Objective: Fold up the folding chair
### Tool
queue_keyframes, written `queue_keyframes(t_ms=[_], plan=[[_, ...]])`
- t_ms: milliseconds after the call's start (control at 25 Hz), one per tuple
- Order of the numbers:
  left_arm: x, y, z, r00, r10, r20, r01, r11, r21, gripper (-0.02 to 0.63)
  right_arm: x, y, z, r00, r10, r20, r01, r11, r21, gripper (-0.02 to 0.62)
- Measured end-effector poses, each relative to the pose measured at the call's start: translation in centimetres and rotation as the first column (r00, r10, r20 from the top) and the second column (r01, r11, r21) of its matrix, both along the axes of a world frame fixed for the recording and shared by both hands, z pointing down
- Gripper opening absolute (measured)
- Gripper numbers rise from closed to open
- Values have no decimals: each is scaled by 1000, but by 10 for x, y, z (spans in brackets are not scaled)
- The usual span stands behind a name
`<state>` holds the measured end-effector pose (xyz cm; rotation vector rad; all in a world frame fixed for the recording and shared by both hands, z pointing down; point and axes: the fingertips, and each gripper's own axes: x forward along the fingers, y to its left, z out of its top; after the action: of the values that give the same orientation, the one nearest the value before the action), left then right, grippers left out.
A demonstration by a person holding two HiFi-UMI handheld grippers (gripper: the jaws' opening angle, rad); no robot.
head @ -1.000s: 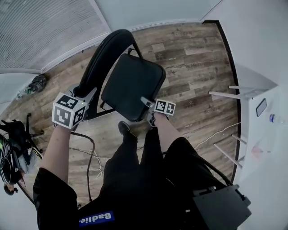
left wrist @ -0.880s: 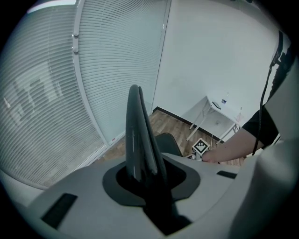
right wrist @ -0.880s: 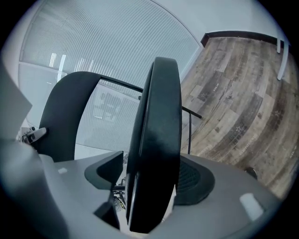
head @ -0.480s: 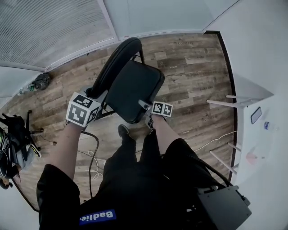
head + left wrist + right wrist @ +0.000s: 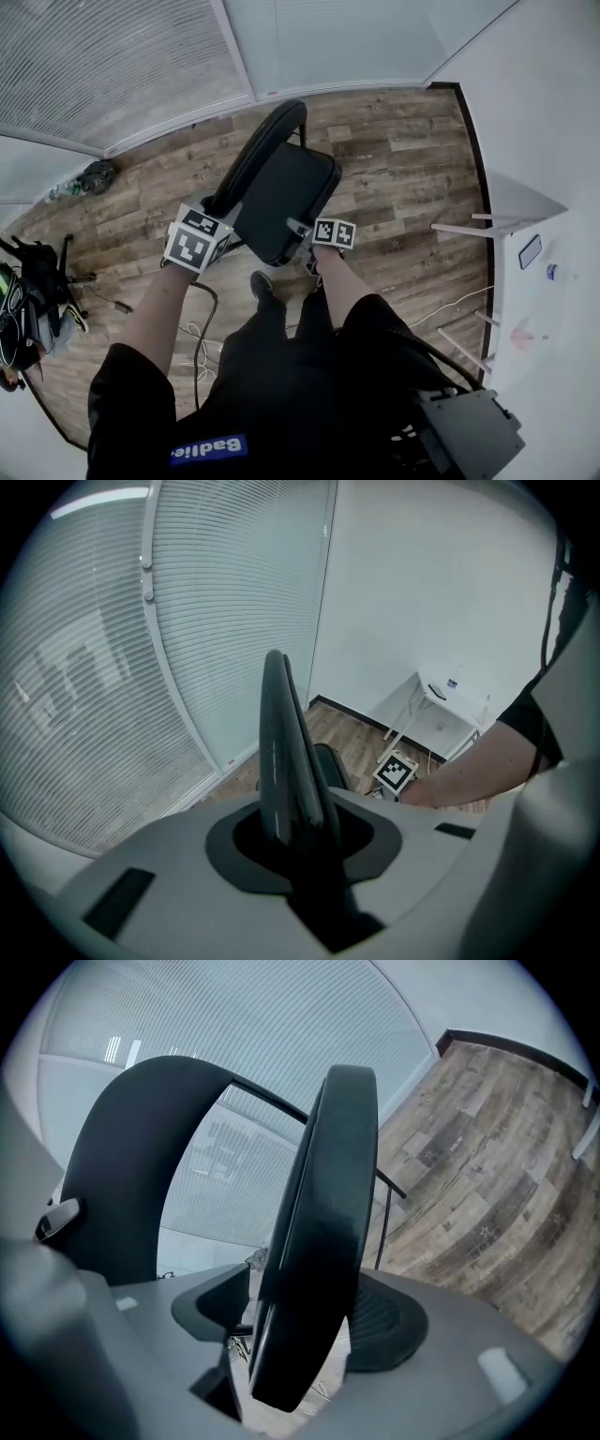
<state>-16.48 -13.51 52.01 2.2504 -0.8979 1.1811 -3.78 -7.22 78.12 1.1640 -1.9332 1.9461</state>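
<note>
A black folding chair stands on the wood floor in the head view. Its seat (image 5: 281, 199) is tipped up towards the curved backrest (image 5: 258, 155). My left gripper (image 5: 221, 217) is shut on the near end of the backrest, which runs as a thin black blade (image 5: 281, 752) out from between that gripper's jaws (image 5: 295, 832). My right gripper (image 5: 301, 232) is shut on the seat's front edge. In the right gripper view the seat (image 5: 323, 1204) stands on edge between the jaws (image 5: 300, 1321), with the backrest (image 5: 131, 1166) arching at the left.
A white table (image 5: 492, 223) stands by the wall at the right. Cables (image 5: 200, 328) trail on the floor beside the person's legs and shoe (image 5: 260, 281). Dark gear (image 5: 37, 291) lies at the left, and a small bundle (image 5: 92, 175) sits near the blinds.
Both grippers have risen with the chair. The seat's front edge has come up, so the seat looks narrower and closer to the backrest.
</note>
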Motion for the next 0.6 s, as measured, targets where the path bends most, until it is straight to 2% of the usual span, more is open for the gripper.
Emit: queue_keyframes(t_ms=[600], plan=[[6,5,-16,1000,-23,9,22,1000,19,84,-41,-21,-38,996,-90,-25,89,996,-24,299]])
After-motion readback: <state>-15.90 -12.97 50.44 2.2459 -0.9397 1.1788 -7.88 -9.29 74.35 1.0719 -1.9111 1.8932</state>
